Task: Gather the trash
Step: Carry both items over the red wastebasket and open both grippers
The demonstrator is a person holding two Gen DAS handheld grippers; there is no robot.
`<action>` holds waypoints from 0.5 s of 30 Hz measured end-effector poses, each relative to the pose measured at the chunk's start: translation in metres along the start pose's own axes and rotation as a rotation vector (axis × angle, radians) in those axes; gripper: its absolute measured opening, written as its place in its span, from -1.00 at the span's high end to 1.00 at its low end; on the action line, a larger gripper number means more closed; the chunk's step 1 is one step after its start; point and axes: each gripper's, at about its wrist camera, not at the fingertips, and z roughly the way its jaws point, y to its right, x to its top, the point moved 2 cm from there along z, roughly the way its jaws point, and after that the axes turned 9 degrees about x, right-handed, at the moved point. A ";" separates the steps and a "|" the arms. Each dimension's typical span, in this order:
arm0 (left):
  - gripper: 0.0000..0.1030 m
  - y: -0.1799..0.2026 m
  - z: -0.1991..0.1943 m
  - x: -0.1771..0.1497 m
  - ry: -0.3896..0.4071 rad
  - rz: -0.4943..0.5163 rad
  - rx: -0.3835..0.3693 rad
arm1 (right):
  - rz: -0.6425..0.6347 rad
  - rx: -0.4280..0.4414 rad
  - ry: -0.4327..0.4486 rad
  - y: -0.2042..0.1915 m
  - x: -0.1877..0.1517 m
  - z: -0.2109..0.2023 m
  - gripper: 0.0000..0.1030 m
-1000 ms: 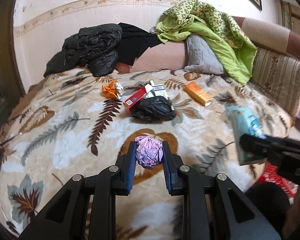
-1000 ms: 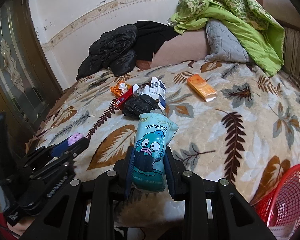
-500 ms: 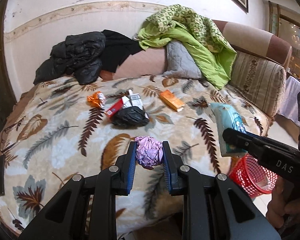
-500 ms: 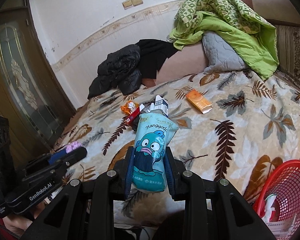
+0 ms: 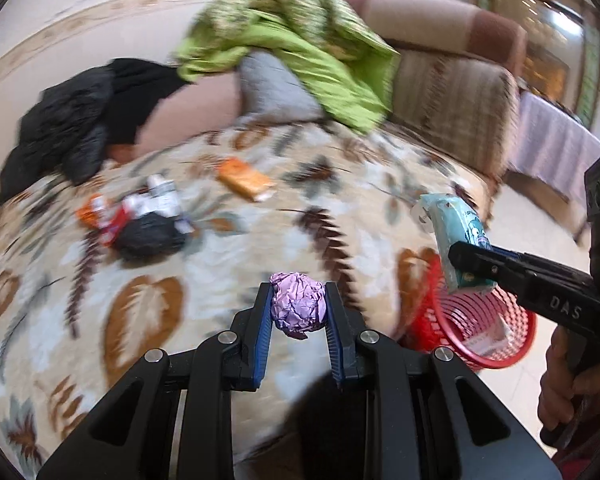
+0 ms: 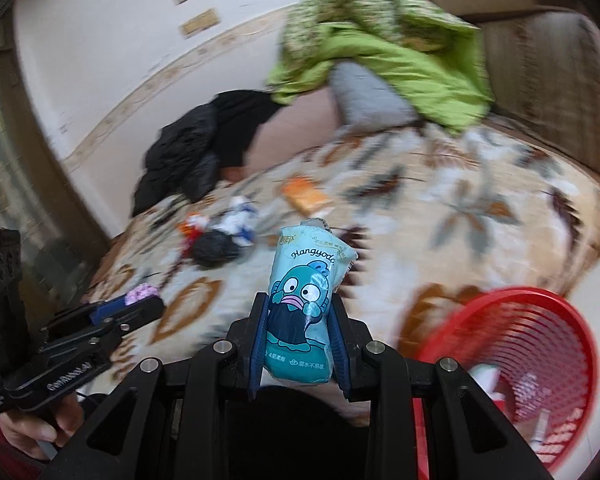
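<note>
My right gripper (image 6: 298, 334) is pinching a teal tissue pack (image 6: 306, 312) low on its body, long axis upright and leaning slightly right, cartoon fish face toward the camera, top end crumpled. My left gripper (image 5: 298, 312) is clamped on a crumpled purple foil ball (image 5: 298, 306), roughly round, so no axis to worry about.

Key relation: the red mesh basket (image 6: 540, 364) sits on the floor at the bed's edge, below and to the right of both grippers. In the right wrist view it's low right, just beside my right gripper; in the left wrist view the basket (image 5: 480, 320) shows beyond and right of the foil ball, with the right gripper (image 5: 472, 264) and its pack (image 5: 456, 240) hanging over its near rim. So the right hand is nearer, and I judge it should drop first, left to follow across.

Basket already has some scraps in it, blurred, can't identify.

Left on the leaf-print blanket (image 5: 180, 320): an orange packet (image 5: 244, 180), a black crumpled bag (image 5: 150, 234), a red-and-white carton pile (image 5: 140, 206), well apart from both grippers, toward the far side of the bed. Heavy motion blur in both views.
</note>
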 end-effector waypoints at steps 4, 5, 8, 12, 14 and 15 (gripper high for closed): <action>0.54 0.049 0.018 0.012 -0.025 0.070 -0.117 | 0.079 -0.103 0.018 0.047 -0.004 -0.026 0.41; 0.54 0.060 0.022 0.014 -0.032 0.082 -0.144 | 0.101 -0.126 0.022 0.059 -0.005 -0.033 0.41; 0.54 0.098 0.033 0.020 -0.057 0.122 -0.234 | 0.154 -0.184 0.032 0.088 -0.007 -0.051 0.41; 0.54 0.138 0.047 0.025 -0.096 0.155 -0.333 | 0.211 -0.230 0.047 0.113 -0.008 -0.071 0.40; 0.54 0.155 0.055 0.026 -0.121 0.167 -0.368 | 0.227 -0.236 0.044 0.120 -0.009 -0.076 0.33; 0.53 0.161 0.058 0.026 -0.129 0.169 -0.382 | 0.230 -0.239 0.037 0.122 -0.010 -0.074 0.30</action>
